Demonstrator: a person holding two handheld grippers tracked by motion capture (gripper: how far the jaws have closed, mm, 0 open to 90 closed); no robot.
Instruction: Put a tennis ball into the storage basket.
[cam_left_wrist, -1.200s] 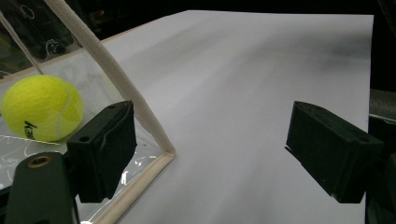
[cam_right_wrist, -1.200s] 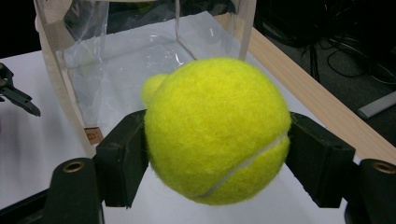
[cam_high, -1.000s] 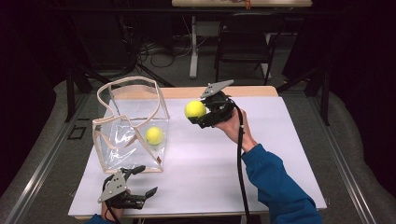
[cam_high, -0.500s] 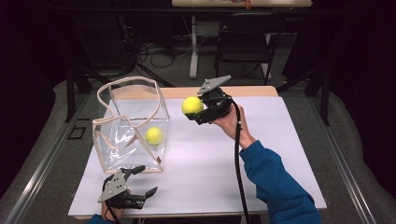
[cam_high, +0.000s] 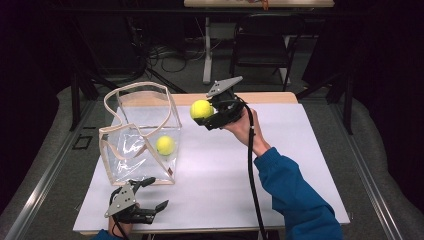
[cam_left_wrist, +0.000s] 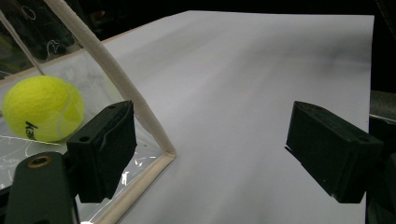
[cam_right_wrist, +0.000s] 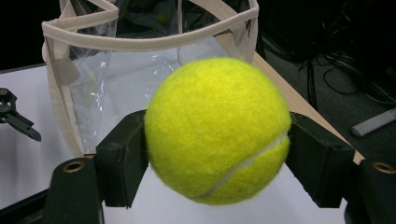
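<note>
1. The held tennis ball (cam_high: 201, 109) is clamped between the two jaws of the right gripper (cam_high: 212, 114), up in the air above the far half of the desk (cam_high: 280, 165), just beside the far right corner of the clear bag (cam_high: 142, 135). In the right gripper view the ball (cam_right_wrist: 217, 130) sits squarely between the pads, one on each side at its widest part; that hold looks secure for carrying.

2. The right gripper points toward the bag, whose open top faces up. Judging by this, the work in hand is carrying the ball over the rim to drop it in; it is not yet over the opening.

3. The bag stands upright on the left half of the desk, its cloth-edged rim (cam_right_wrist: 140, 42) held wide, so there is room to lower a ball straight down.

4. A second tennis ball (cam_high: 165, 145) already lies on the bag's floor, toward its right side wall. The left gripper view shows it (cam_left_wrist: 43, 108) behind the clear wall.

5. The left gripper (cam_high: 150, 197) rests at the near edge of the desk, just by the bag's near right corner, jaws spread wide with nothing between them. It seems parked there, ready to steady the bag if needed.
</note>
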